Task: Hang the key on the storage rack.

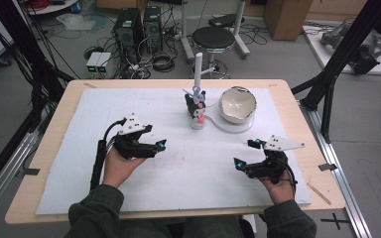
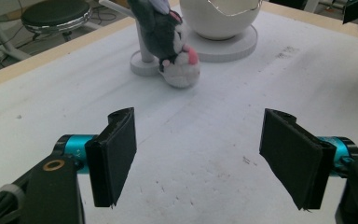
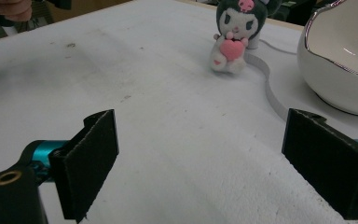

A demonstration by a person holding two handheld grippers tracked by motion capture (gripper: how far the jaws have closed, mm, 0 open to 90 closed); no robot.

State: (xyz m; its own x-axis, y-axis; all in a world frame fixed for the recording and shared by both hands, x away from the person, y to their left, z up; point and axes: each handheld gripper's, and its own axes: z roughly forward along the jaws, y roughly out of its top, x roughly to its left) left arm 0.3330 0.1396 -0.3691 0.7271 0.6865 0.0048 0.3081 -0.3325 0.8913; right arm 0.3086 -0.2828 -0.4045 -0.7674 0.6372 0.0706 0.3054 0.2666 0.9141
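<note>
Resting apart on bare white mat (image 1: 94, 134), left gripper (image 1: 151, 147), right gripper (image 1: 245, 154), jaws wide, empty, plush toy (image 1: 196, 110) beyond.

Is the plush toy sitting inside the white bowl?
No: the plush toy sits on the white mat beside the white bowl, left of it.

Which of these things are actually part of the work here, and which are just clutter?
Part of the work:
- plush toy
- white post stand behind it
- egg-shaped bowl
- left gripper, jaws open
- right gripper, jaws open

Just lying about:
- black stool
- computer towers
- cardboard box
</note>
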